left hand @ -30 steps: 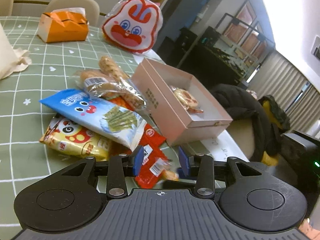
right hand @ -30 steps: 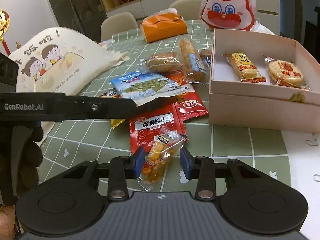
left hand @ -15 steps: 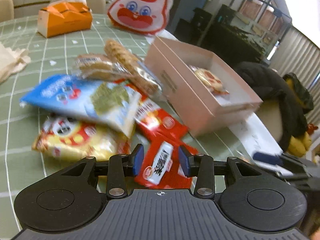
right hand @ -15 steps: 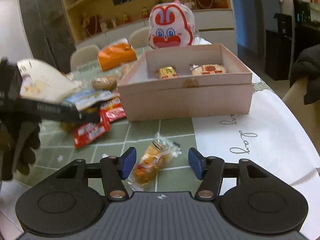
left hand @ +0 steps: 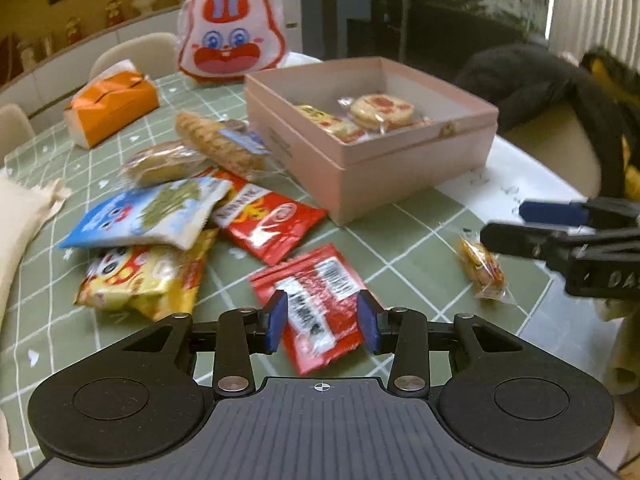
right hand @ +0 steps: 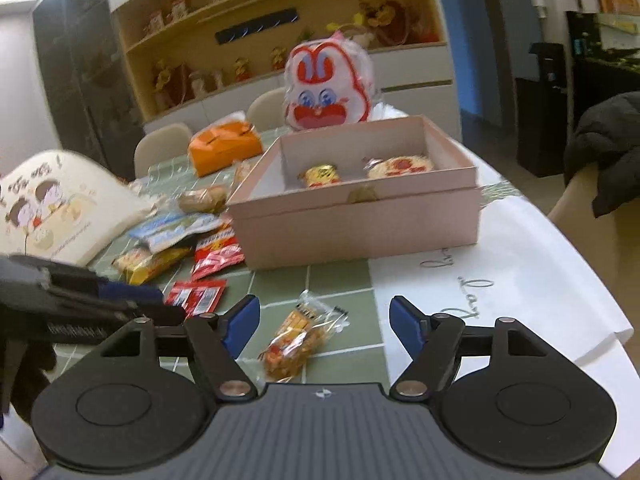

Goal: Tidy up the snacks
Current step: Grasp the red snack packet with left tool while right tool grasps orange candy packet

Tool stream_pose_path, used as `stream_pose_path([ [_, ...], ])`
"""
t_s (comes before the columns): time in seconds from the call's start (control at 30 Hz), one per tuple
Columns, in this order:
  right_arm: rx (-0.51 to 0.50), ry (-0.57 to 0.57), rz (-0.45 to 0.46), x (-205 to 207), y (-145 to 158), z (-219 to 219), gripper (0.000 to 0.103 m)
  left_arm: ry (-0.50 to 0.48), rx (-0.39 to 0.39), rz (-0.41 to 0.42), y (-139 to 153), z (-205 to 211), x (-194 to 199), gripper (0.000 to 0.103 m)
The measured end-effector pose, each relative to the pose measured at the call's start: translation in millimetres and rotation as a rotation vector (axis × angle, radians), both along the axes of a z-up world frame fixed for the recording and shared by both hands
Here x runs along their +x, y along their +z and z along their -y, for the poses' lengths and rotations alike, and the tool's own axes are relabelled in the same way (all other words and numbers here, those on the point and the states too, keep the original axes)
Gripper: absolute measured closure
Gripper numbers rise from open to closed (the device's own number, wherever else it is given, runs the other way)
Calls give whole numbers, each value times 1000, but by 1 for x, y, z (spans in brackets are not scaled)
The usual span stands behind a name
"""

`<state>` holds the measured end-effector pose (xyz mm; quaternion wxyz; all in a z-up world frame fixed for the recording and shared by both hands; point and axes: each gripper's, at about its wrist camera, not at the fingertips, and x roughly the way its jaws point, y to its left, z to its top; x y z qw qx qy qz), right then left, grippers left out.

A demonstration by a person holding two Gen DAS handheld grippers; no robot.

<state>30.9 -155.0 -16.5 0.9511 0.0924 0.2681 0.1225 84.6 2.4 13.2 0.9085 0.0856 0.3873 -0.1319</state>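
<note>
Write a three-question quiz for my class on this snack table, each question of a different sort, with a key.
1. True or false: the open pink cardboard box already holds two wrapped snacks.
2. Which packet lies between the left gripper fingers?
A. blue seaweed packet
B. red foil packet with a white label
C. orange tissue box
3. Fill in: the small clear-wrapped orange snack lies on the green checked tablecloth, between the fingers of the ____ gripper.

Key
1. True.
2. B.
3. Right: the right gripper has just been opening, and its fingers stand clear of the snack.
</note>
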Motion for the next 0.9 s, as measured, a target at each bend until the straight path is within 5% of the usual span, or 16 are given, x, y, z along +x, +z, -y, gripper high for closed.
stream_pose_path([
  [0.07,26,-16,5,0,0,5,30,-17,26,21,-2,10,1,60],
  [0.17,65,-37,2,1,0,13,29,-51,36,8,-5,20,2,47],
  [0.47,183,-46,-34,5,-5,31,27,-35,135,35,-7,22,-4,44],
  [0.57,221,-53,-45,6,-7,37,25,-33,90,7,-6,17,-3,47],
  [0.73,260,-63,-81,11,-12,42,24,-29,28,-15,-4,14,0,37],
  [0.9,274,-67,-89,13,-13,43,24,38,96,4,-6,7,5,36],
])
